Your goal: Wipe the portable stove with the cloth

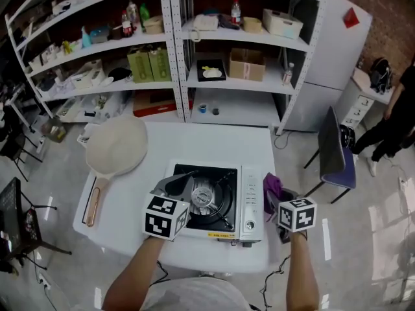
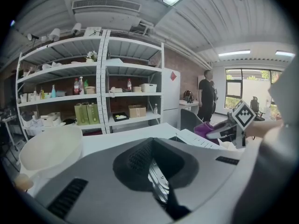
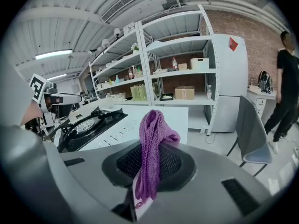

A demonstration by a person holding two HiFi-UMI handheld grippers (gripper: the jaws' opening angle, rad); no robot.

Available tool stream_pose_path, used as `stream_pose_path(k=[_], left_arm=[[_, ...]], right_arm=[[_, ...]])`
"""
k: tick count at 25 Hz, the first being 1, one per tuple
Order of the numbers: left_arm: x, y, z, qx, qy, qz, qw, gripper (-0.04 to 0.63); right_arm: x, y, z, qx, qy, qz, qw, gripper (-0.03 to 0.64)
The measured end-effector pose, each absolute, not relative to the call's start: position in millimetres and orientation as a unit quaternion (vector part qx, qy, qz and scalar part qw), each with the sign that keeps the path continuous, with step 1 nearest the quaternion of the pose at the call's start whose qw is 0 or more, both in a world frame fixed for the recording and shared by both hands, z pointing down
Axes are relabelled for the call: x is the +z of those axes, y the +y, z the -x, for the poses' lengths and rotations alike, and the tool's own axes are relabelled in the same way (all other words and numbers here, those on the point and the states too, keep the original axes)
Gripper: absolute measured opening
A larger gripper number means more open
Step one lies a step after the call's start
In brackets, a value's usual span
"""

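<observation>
Overhead, the stove (image 1: pixel 214 203) lies crosswise on the table (image 1: pixel 214 144), panel end right, a pale pan (image 1: pixel 117 146) to its left; the left gripper (image 2: pixel 151 146), in its view, has jaws together, empty; the right gripper (image 3: pixel 149 157), in its own, clamps the cloth (image 3: pixel 153 134) upright beside the stove.

White shelving (image 1: pixel 175 44), brick wall (image 3: pixel 261 27), grey floor (image 1: pixel 305 193)

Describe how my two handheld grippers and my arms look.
The left gripper and right gripper have smooth grey shells with black textured pads. Each carries a white cube printed with black square markers. The forearms are bare; no sleeves show.
</observation>
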State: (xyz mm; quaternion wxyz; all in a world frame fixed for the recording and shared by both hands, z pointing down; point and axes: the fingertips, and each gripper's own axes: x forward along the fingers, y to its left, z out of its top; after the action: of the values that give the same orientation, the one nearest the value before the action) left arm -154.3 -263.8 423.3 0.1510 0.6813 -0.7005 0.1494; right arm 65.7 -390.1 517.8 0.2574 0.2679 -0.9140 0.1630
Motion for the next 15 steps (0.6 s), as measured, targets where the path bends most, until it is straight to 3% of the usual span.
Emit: stream_pose_path(k=[15], left_arm=[[428.2, -264.9, 183.7, 0.151, -0.735, -0.640, 0.166, 0.005]], right_arm=[[512.2, -451.0, -33.2, 0.142, -0.920, -0.250, 0.267, 0.064]])
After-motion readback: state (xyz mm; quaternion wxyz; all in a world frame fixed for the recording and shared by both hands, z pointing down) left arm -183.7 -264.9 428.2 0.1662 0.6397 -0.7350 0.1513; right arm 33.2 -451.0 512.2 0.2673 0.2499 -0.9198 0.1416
